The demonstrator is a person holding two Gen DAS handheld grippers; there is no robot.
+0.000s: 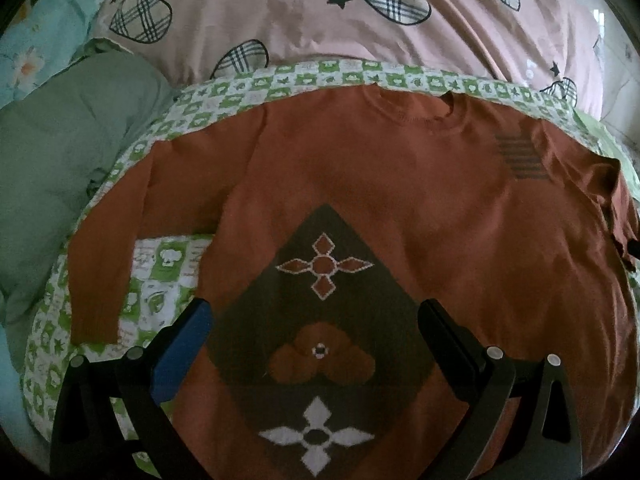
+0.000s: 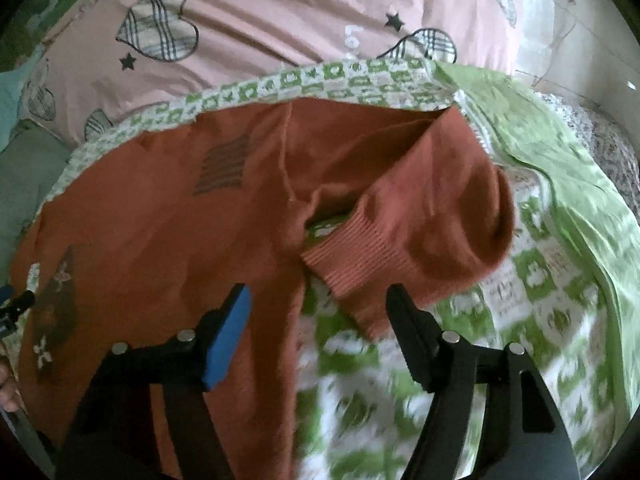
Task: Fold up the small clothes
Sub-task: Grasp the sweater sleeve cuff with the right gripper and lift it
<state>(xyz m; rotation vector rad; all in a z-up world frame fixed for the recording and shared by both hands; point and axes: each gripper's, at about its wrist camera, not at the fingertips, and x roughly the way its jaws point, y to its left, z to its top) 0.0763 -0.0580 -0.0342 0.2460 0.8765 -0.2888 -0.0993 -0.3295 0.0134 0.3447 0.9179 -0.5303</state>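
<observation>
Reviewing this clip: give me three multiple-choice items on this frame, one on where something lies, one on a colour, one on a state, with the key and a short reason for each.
1. Where does the sweater lie?
A. on the green-and-white checked cloth
B. on a wooden floor
C. in a basket

2. What colour is the sweater's body?
A. navy
B. rust orange
C. white

3. How does the sleeve in the right wrist view lie?
A. stretched straight out
B. rolled into a ball
C. bent back on itself, its ribbed cuff pointing toward the body

Key: 1 A, the checked cloth shows around the sweater's edges; 2 B, the knit is rust orange around a dark diamond motif; 3 C, the cuff lies near the side seam, in front of the open right gripper. The left gripper is open too, over the motif.
</observation>
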